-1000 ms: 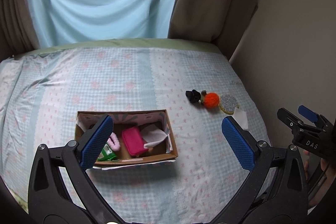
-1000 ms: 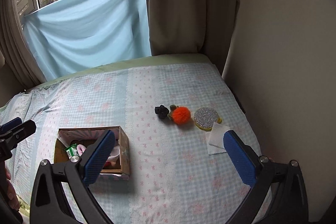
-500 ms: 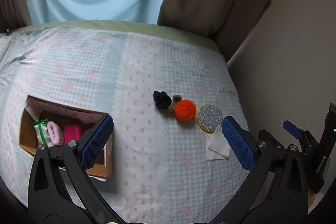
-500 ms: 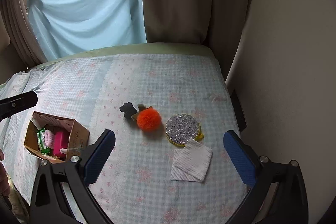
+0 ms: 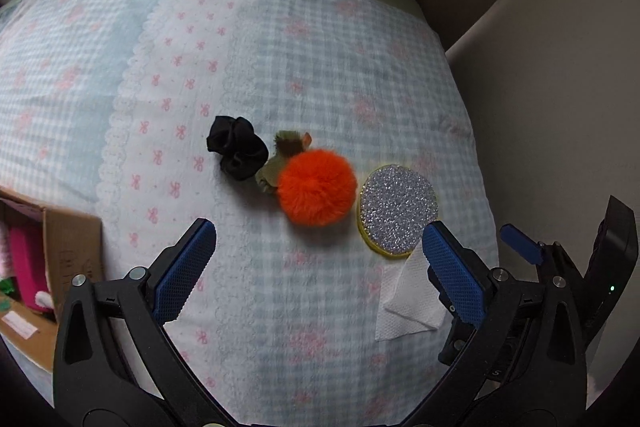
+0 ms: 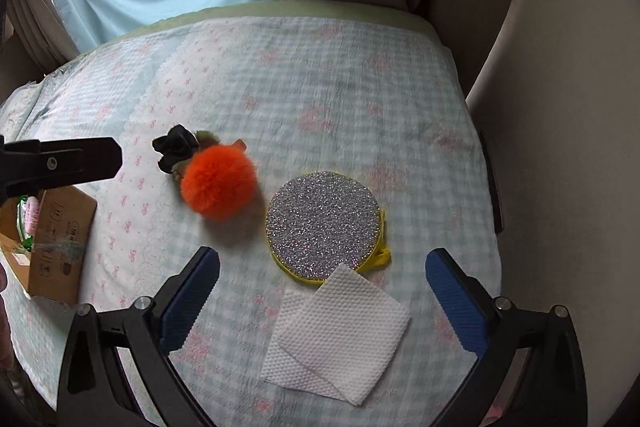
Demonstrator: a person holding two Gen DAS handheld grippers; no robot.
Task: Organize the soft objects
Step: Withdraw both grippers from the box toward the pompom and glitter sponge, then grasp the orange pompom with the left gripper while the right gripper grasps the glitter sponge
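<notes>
hovering over the checked bedspread (image 5: 320, 67), the left gripper (image 5: 318, 269) has its blue pads spread wide with nothing between them. in the left wrist view an orange pompom (image 5: 317, 187) sits at centre frame, touching an olive scrunchie (image 5: 276, 169) on its upper left, and a black scrunchie (image 5: 237, 147) lies just beyond that. right of the pompom is a round glitter sponge (image 5: 396, 211) with a yellow edge, and a folded white tissue (image 5: 408, 301) overlaps its lower rim. a cardboard box (image 5: 70, 251) at the left edge holds a pink item (image 5: 24, 259).

the right gripper (image 6: 322, 293) is also gaping, empty, above the tissue (image 6: 340, 331) in the lower centre of its view, with the sponge (image 6: 322, 223) just above and the pompom (image 6: 218, 183) to the upper left.
</notes>
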